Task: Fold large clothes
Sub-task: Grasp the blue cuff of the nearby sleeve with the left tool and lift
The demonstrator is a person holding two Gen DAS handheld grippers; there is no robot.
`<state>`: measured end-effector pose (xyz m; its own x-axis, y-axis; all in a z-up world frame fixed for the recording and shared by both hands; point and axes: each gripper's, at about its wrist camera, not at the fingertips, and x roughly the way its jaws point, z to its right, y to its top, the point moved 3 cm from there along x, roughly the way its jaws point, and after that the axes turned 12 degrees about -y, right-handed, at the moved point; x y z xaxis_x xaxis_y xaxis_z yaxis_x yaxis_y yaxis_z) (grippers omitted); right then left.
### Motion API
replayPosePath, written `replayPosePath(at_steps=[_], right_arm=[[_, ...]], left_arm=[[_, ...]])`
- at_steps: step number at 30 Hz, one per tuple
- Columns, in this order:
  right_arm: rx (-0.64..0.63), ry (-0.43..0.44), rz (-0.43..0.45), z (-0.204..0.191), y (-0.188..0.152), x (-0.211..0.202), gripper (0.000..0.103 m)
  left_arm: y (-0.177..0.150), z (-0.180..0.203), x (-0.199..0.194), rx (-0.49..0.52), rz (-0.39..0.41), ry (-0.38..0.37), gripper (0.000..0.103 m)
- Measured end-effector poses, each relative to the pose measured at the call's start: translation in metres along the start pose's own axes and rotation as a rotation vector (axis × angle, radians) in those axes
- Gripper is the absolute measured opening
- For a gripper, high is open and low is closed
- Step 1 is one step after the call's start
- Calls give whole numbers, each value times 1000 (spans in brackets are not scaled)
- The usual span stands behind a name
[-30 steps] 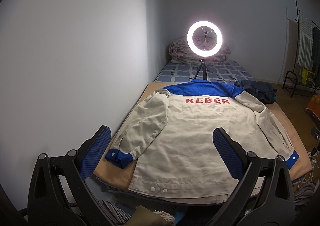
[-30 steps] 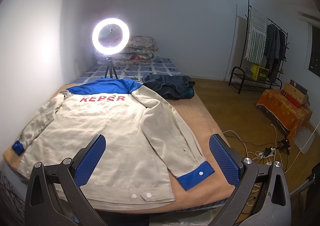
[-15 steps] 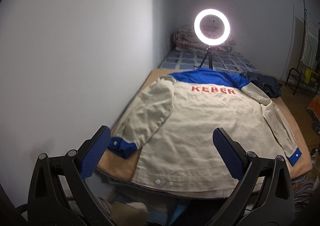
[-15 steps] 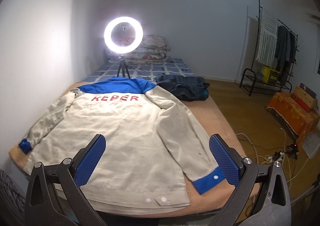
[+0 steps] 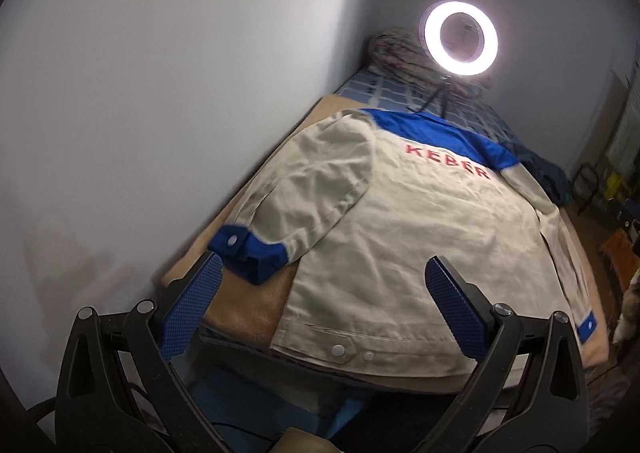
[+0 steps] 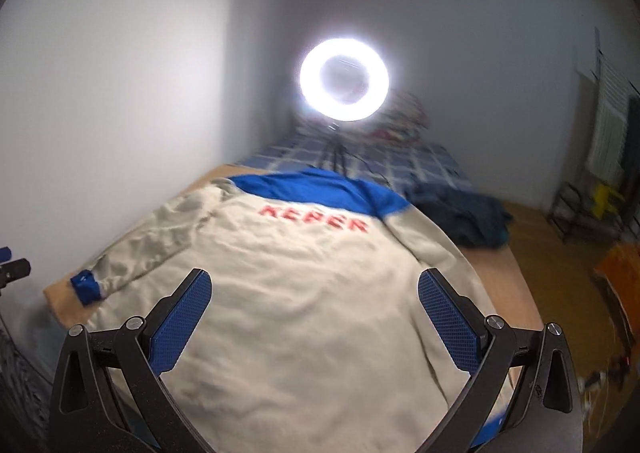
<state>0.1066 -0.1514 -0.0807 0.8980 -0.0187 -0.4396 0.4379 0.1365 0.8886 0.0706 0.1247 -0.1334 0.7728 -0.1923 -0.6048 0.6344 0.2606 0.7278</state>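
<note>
On the bed: the jacket [image 5: 400, 237] lies flat, back side up, with the red letters showing. It rests on a tan blanket [image 5: 244, 305] spread over the bed.

Left hand-held gripper [image 5: 324, 309]: wide open, holding nothing. It hangs over the near edge of the jacket, between the left cuff and the bottom hem.

Right hand-held gripper [image 6: 316, 321]: wide open too, and holding nothing. It hangs over the low middle of the jacket's back.

Left sleeve [image 5: 304, 197]: it lies beside the jacket's body, and its blue cuff [image 5: 248, 253] is bunched up near the edge of the bed, on the wall side of the jacket.

Right sleeve [image 6: 436, 253]: it runs down the jacket's far side from the wall. Its cuff is mostly hidden in the right view.

Risk, too much cloth: I think the blue pads could pinch the tan blanket along with the jacket, so the blanket would lift as well.

Risk, sliding: the jacket's hem sits right at the bed's near edge. A hard pull could drag the jacket off.

Risk, messy fold: the bunched cuff may stay crumpled inside the fold if it is not smoothed first.

Risk, bumping: the ring light [image 5: 461, 37] stands past the jacket's collar. A big swing of cloth might knock it.

Risk, mix-up: a dark pile of clothes [image 6: 464, 219] lies just beside the jacket's right shoulder and could get caught.
</note>
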Motion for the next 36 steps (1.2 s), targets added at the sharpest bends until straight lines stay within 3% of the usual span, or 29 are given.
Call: replayPosePath(at_steps=[3, 5, 8, 12, 21, 27, 34, 36], right_arm=[[-45, 66, 7, -25, 1, 18, 103], [-69, 105, -18, -40, -3, 31, 102], [-84, 162, -52, -53, -15, 46, 102], [-115, 201, -138, -65, -37, 68, 102], [-140, 213, -145, -72, -44, 74, 103], [-233, 211, -123, -90, -52, 70, 102], [-333, 237, -99, -111, -62, 61, 102], [-347, 241, -103, -114, -65, 61, 102]], left_arm=[[-7, -24, 19, -64, -39, 4, 86], [-14, -46, 35, -173, -71, -22, 77], [-24, -74, 54, -328, -97, -62, 72], [-32, -96, 78, -432, -109, -90, 71], [-41, -154, 126, -779, -74, -175, 71], [-41, -181, 146, -835, -46, -120, 71], [-27, -182, 167, -762, -31, -68, 70], [-24, -182, 172, -745, -25, -34, 53]])
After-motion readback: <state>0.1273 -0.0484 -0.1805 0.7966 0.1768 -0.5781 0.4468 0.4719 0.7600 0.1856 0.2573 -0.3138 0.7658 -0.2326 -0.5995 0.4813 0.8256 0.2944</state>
